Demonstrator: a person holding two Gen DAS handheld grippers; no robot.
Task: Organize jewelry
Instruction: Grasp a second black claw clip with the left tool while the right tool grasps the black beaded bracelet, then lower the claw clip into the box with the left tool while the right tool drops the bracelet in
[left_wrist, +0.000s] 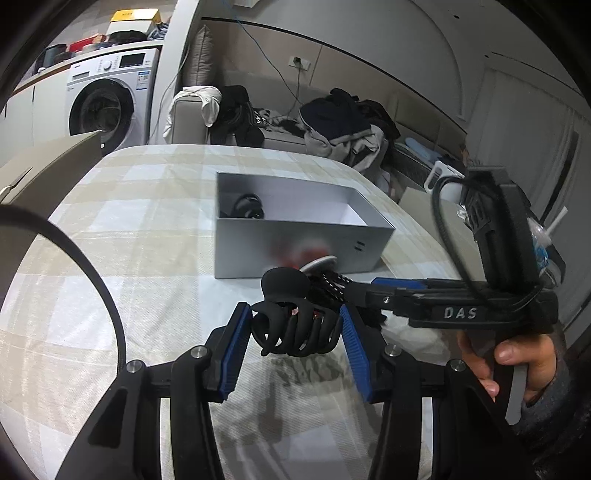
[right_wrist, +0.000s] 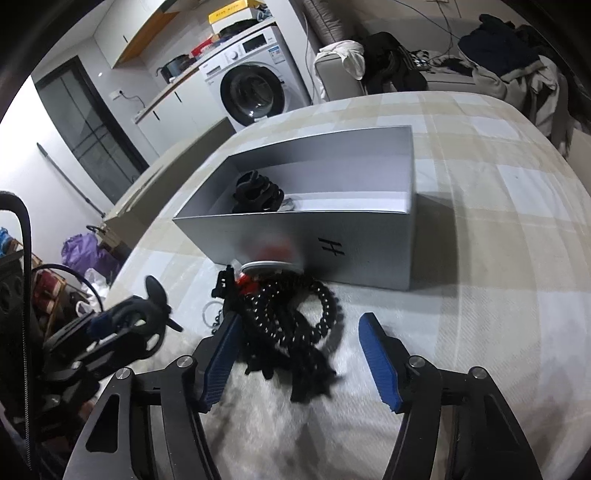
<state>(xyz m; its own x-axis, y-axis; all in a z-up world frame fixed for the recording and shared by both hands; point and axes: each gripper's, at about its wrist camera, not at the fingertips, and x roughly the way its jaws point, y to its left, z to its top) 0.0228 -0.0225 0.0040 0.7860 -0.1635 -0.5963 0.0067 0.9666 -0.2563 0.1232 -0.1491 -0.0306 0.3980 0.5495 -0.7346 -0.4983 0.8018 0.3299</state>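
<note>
The left gripper (left_wrist: 295, 332) is up off the checked tablecloth (left_wrist: 129, 240) with a black claw hair clip (left_wrist: 295, 328) clamped between its blue pads, so that piece is grasped and ready to travel. Just past it, toward the middle of the table, sits the grey box (left_wrist: 295, 240), open at the top, with its long wall facing us. In its left end there is already one black claw clip (right_wrist: 258, 194) lying on the white floor, so the sorting has started but only just; the rest of the box looks bare from here.

Move right and there is the heap that remains: a tangle of black beaded strands (right_wrist: 295, 317) against the near wall of the box, with a round silver-rimmed piece (right_wrist: 266, 266) and something red at its back edge, too blurred to name. A thin white ring (right_wrist: 212, 314) lies just left of the pile.

The right gripper (right_wrist: 295, 350) is straddling that tangle, its jaws partly closed around it, with the left pad at the strands and the right pad standing clear, so nothing is gripped yet. The person's hand (left_wrist: 513, 365) is wrapped on its handle.

My read: early going, one item boxed, one in the air, most of the pile waiting.
</note>
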